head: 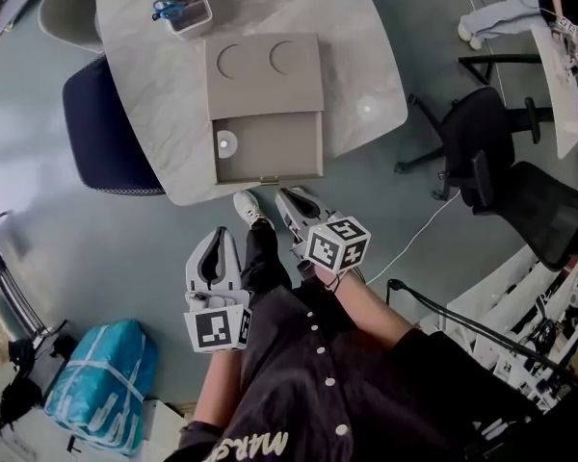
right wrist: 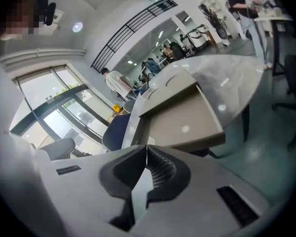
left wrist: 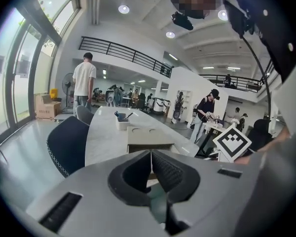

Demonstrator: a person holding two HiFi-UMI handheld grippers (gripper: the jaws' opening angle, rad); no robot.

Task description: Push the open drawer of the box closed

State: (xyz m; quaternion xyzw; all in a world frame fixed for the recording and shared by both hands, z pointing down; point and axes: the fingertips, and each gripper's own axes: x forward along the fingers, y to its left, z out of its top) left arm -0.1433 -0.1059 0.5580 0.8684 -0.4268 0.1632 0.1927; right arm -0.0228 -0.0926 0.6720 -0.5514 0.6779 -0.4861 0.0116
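My left gripper (head: 221, 237) hangs near me over the floor, jaws pressed together on nothing. Farther off, the box (head: 265, 70) sits on the grey table (head: 154, 94), its drawer (head: 270, 147) pulled out toward the near edge (the pale round spot inside may be only a lamp's reflection). Slightly right, my right gripper (head: 291, 198) hovers near the drawer front, likewise closed and empty.

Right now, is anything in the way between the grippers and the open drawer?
Nothing visible is. The drawer sticks out toward both shut grippers; the right gripper is nearest, just before its front, the left gripper further back.
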